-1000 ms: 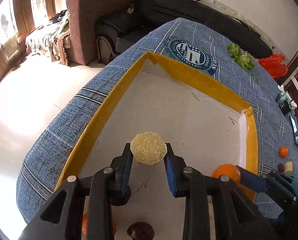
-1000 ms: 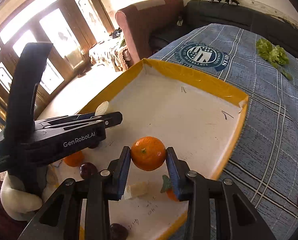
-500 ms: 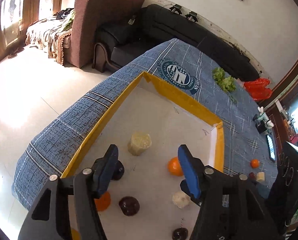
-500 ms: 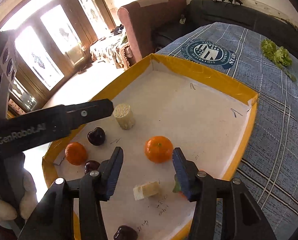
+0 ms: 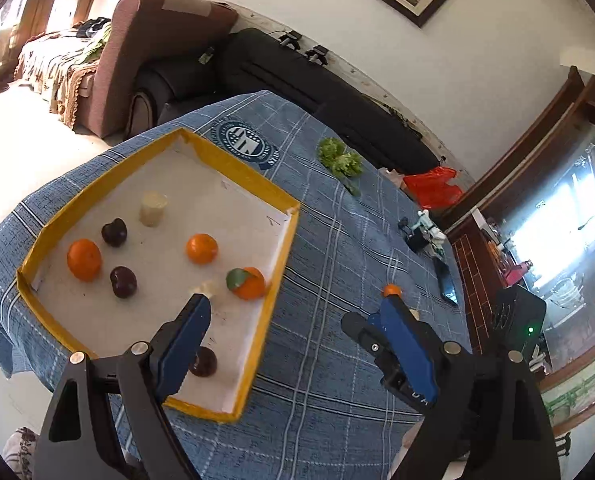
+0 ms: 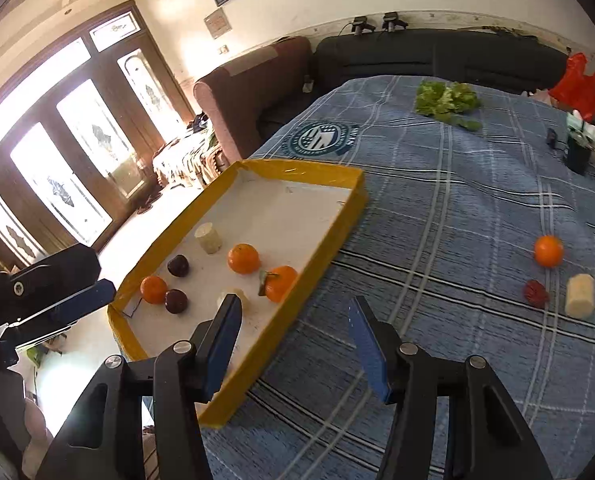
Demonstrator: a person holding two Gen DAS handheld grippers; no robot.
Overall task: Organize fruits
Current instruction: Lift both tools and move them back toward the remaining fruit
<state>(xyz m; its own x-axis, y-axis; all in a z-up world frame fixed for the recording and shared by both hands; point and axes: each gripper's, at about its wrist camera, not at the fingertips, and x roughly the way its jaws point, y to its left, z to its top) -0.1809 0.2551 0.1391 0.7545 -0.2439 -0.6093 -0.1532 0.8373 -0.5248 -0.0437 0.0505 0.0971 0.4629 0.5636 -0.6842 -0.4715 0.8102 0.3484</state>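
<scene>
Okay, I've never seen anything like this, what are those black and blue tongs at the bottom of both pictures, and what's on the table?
They are hand-held grippers, one in each of a person's hands, each with a camera looking along its fingers. One picture comes from the left gripper, the other from the right gripper. Both have just been opening and hold nothing. A yellow-rimmed tray on the blue plaid cloth holds oranges, dark plums and pale cylinder pieces. An orange, a red fruit and another pale cylinder lie outside it.

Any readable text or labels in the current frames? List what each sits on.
Round emblem on the blue tablecloth: lettering around its ring, too small to read.
Pen marks on the tray floor: scribbles, not legible.
Wall plaque: blurred.
Left tool: pale marks on one finger, unreadable.
</scene>
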